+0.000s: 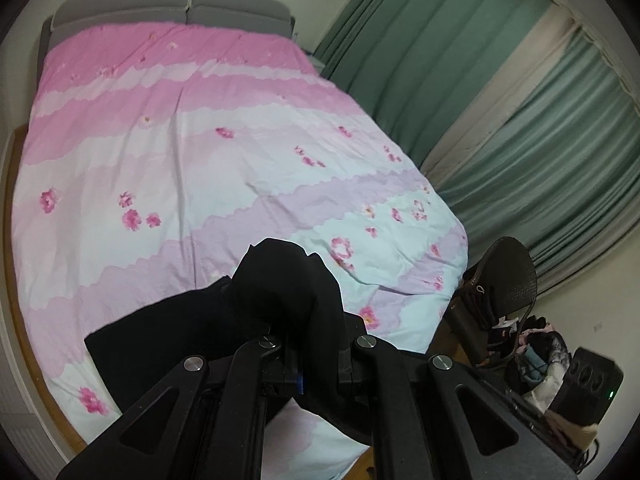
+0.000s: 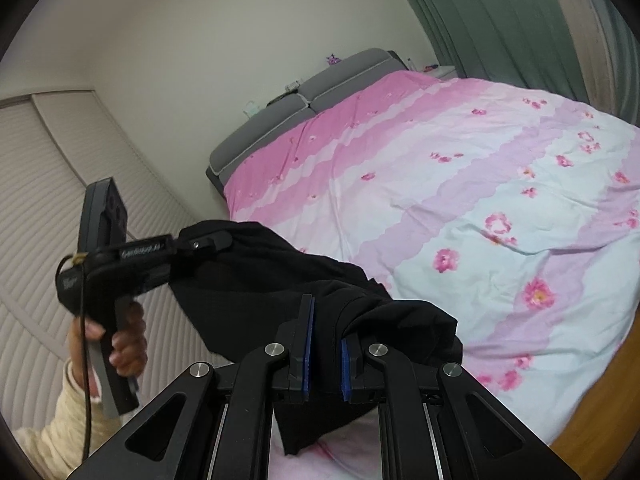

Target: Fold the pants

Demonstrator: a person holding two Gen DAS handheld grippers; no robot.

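Note:
The black pants (image 1: 224, 320) hang bunched above the foot of the bed. My left gripper (image 1: 316, 344) is shut on a thick fold of them, and the cloth drapes over its fingers. In the right wrist view the pants (image 2: 280, 280) stretch between the two grippers. My right gripper (image 2: 326, 344) is shut on their near edge, blue pads (image 2: 307, 344) pressing the cloth. The left gripper (image 2: 218, 242) shows there at the left, held by a hand, clamped on the other end of the pants.
The bed (image 1: 200, 152) has a pink and pale blue floral duvet and a grey headboard (image 1: 168, 4). Green curtains (image 1: 500, 80) hang at the right. A dark chair (image 1: 508, 276) and a pile of clothes (image 1: 540, 356) stand by the bed's foot corner. A ribbed wardrobe (image 2: 60, 168) is at the left.

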